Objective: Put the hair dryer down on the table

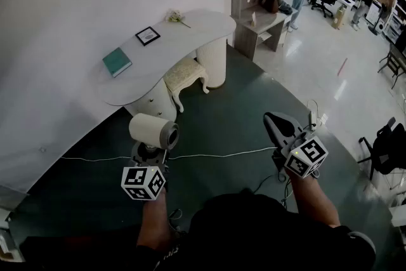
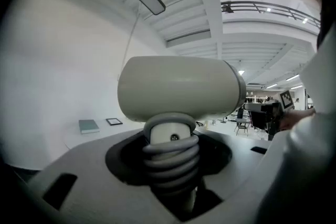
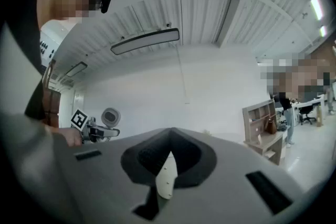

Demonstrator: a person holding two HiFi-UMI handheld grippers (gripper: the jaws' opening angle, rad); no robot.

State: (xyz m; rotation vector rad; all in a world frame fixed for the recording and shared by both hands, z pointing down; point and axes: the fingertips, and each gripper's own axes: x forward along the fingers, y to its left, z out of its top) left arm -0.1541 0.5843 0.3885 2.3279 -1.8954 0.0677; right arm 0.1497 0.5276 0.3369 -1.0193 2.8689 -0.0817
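The cream hair dryer (image 1: 154, 131) stands upright in my left gripper (image 1: 151, 152), held in the air above the green floor, short of the white table (image 1: 184, 41). In the left gripper view its barrel (image 2: 178, 89) fills the middle, and the jaws of the left gripper (image 2: 170, 157) press on its ribbed grey handle. My right gripper (image 1: 279, 127) is off to the right with nothing in it. Its jaws (image 3: 165, 176) stand together, leaving only a thin sliver between them. The right gripper view also catches the hair dryer (image 3: 109, 117) far off at the left.
On the table lie a teal book (image 1: 117, 62), a small picture frame (image 1: 148, 35) and a flower sprig (image 1: 176, 17). A cream stool (image 1: 186, 76) is tucked under it. A white cable (image 1: 209, 153) runs across the floor. A shelf desk (image 1: 257, 6) and people stand further back.
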